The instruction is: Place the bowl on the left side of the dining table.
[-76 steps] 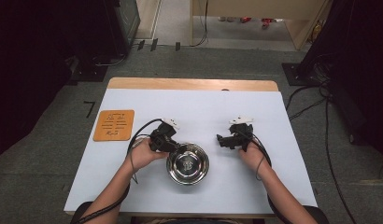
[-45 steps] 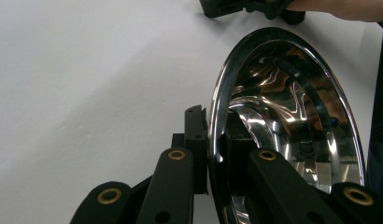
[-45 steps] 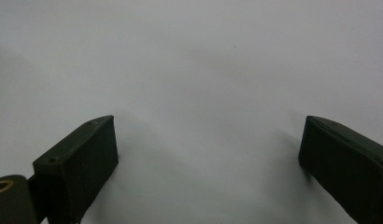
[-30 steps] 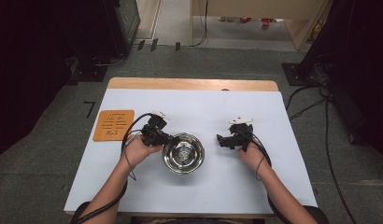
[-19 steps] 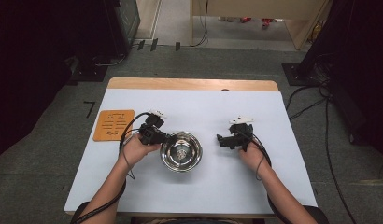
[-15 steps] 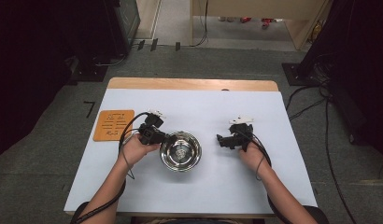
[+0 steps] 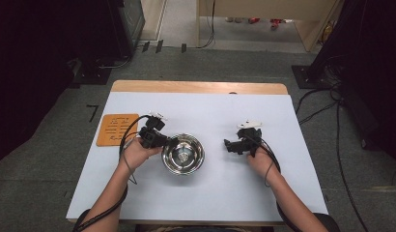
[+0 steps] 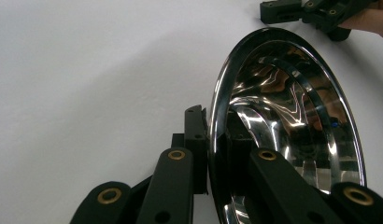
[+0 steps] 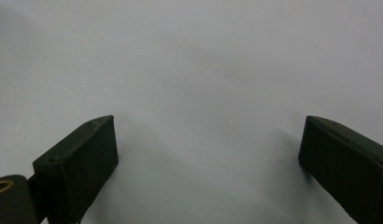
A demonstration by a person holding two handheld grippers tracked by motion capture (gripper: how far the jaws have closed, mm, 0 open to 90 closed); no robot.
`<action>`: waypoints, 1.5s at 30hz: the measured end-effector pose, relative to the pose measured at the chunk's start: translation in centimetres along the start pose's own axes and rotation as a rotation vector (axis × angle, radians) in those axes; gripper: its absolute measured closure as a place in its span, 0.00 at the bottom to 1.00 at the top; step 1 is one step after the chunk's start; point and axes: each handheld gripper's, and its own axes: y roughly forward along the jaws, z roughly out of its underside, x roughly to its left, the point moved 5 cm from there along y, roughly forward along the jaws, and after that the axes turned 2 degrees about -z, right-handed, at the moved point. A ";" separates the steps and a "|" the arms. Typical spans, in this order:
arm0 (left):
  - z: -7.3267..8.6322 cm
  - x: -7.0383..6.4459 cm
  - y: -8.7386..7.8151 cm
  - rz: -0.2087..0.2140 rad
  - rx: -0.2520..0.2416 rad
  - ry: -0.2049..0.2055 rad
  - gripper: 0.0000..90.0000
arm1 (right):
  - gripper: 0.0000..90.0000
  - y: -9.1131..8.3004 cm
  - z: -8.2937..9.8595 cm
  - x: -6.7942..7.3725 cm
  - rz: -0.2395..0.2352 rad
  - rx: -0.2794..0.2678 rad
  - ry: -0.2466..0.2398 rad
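A shiny steel bowl [image 7: 183, 154] rests on the white table [image 7: 205, 116] near its middle. My left gripper [image 7: 168, 142] is shut on the bowl's left rim. In the left gripper view the bowl [image 8: 292, 121] stands edge-on, its rim pinched between the two black jaws of the left gripper [image 8: 209, 140], one outside and one inside. My right gripper [image 7: 226, 145] lies on the table to the right of the bowl, apart from it. The right gripper view has the right gripper [image 9: 208, 149] open, jaws spread wide over bare white table.
An orange mat [image 7: 117, 129] lies at the table's left side. Cables trail from both grippers along the forearms. Dark equipment and floor cables surround the table. A wooden strip [image 7: 198, 87] runs along the far edge.
My left gripper closed on the bowl's rim and dragged the bowl a little to the left and away from the person. The right gripper stayed still.
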 end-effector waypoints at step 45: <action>0.6 2.6 -1.7 -0.039 -0.023 -0.063 0.94 | 0.05 0.0 0.0 0.0 0.000 0.000 0.000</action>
